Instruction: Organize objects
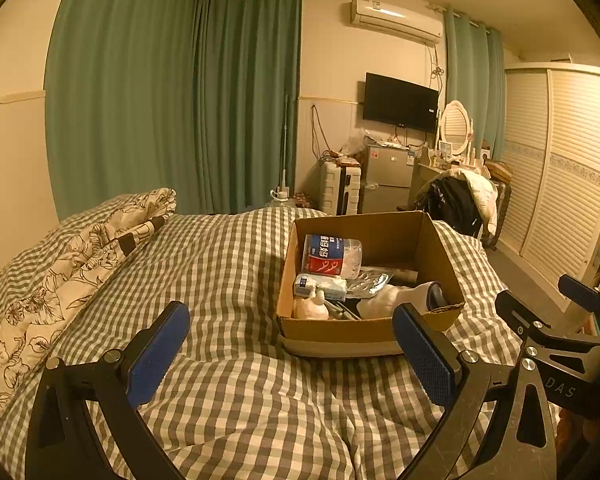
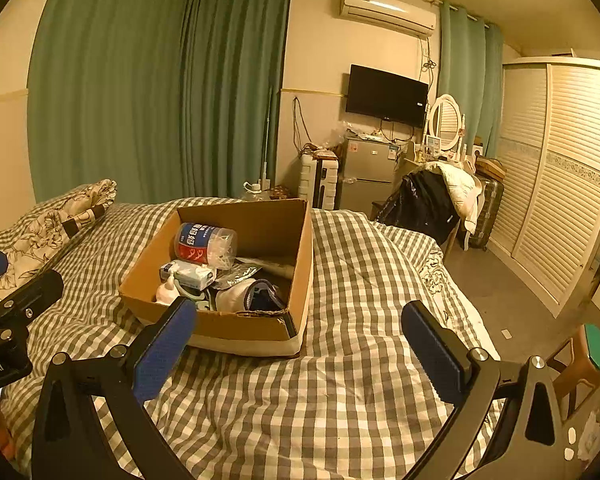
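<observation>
An open cardboard box (image 1: 440, 248) (image 2: 300, 248) sits on the checked bed. It holds a clear tub with a blue and red label (image 1: 330, 255) (image 2: 204, 245), a small white and blue packet (image 1: 320, 285) (image 2: 188, 274), a white pump bottle (image 1: 312, 306) (image 2: 167, 290), a foil pack (image 1: 370, 280) and a white and blue rolled item (image 1: 404, 298) (image 2: 252, 295). My left gripper (image 1: 292, 354) is open and empty, just in front of the box. My right gripper (image 2: 300, 350) is open and empty, in front of the box's near right corner.
The bed (image 1: 228, 264) has a grey checked cover, with a floral quilt (image 1: 60, 280) folded at the left. Beyond stand green curtains (image 1: 160, 100), a small fridge (image 1: 388, 178), a white suitcase (image 1: 340, 188), a chair heaped with clothes (image 2: 432, 200) and a louvred wardrobe (image 2: 560, 180).
</observation>
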### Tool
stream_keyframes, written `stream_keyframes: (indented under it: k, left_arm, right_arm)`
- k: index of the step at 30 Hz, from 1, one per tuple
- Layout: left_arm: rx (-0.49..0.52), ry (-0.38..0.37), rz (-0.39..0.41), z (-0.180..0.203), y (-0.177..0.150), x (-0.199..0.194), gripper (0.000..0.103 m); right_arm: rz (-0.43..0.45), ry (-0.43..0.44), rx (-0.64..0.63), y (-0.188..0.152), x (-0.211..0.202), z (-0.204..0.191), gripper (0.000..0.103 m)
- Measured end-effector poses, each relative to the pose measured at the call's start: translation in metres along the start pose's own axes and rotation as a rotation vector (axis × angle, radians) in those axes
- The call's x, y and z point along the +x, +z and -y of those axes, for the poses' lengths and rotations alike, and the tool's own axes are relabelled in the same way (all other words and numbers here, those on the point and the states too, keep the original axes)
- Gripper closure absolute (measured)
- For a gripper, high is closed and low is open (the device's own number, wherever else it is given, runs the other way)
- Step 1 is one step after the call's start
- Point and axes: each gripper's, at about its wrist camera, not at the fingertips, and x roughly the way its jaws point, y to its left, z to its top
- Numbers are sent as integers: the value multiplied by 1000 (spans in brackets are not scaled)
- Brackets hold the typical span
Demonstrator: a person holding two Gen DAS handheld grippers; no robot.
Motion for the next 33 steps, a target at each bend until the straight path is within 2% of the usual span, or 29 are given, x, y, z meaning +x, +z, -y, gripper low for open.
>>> stream_keyframes:
  k: [33]
  left_arm:
    - [0,7,-12,2,-1,1,0]
  right_arm:
    - [10,-4,-6,-1,-4,2,0]
